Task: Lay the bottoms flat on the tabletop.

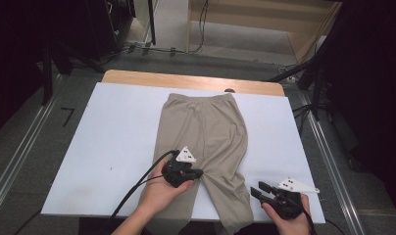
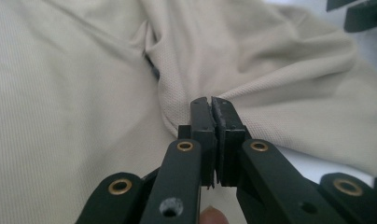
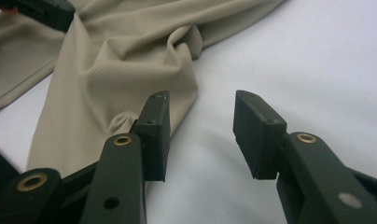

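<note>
The beige ribbed-knit trousers [image 1: 203, 142] lie flat on the white-topped bench [image 1: 112, 142], waistband at the far edge, legs running toward the person, so their long axis points away from both hands. The left hand-held gripper [image 2: 211, 105] sits at the crotch, jaws pressed together on a fold of the inner-leg cloth. The right hand-held gripper [image 3: 201, 133] rests with its jaws spread wide, holding nothing, just beside the outer edge of the right leg; the fabric lies to its left, so this hand is the nearer one for taking that leg's edge
</note>
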